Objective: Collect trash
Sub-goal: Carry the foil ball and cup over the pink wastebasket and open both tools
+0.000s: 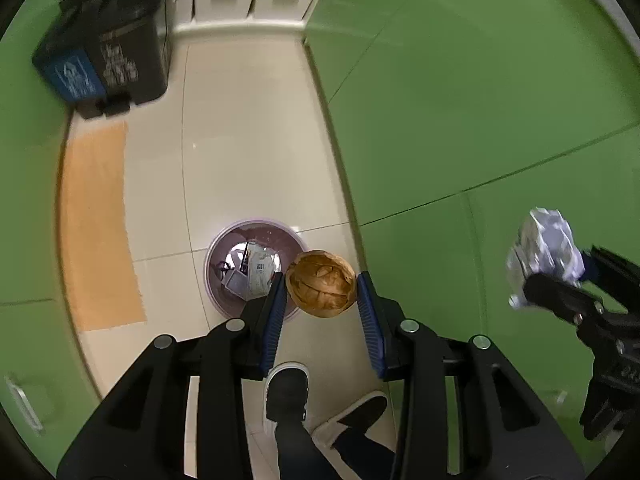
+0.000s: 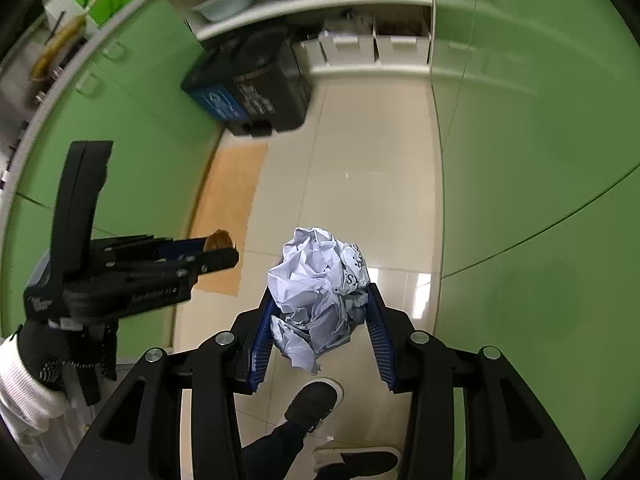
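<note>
My left gripper [image 1: 322, 284] is shut on a crumpled brown paper ball [image 1: 321, 283] and holds it in the air, just right of a small purple trash bin [image 1: 218, 252] on the floor below; the bin holds several scraps. My right gripper [image 2: 322, 298] is shut on a crumpled white paper ball [image 2: 320, 280], also high above the floor. The white ball [image 1: 544, 248] and the right gripper [image 1: 560, 280] show at the right of the left wrist view. The left gripper [image 2: 216, 250] with the brown ball [image 2: 219, 240] shows at the left of the right wrist view.
Green cabinets [image 1: 480, 100] line both sides of a narrow tiled floor [image 1: 248, 140]. A black and blue pedal bin [image 1: 108, 48] stands at the far end beside white shelves [image 2: 360, 52]. An orange mat [image 1: 96, 224] lies at the left. The person's shoes [image 1: 288, 392] are below.
</note>
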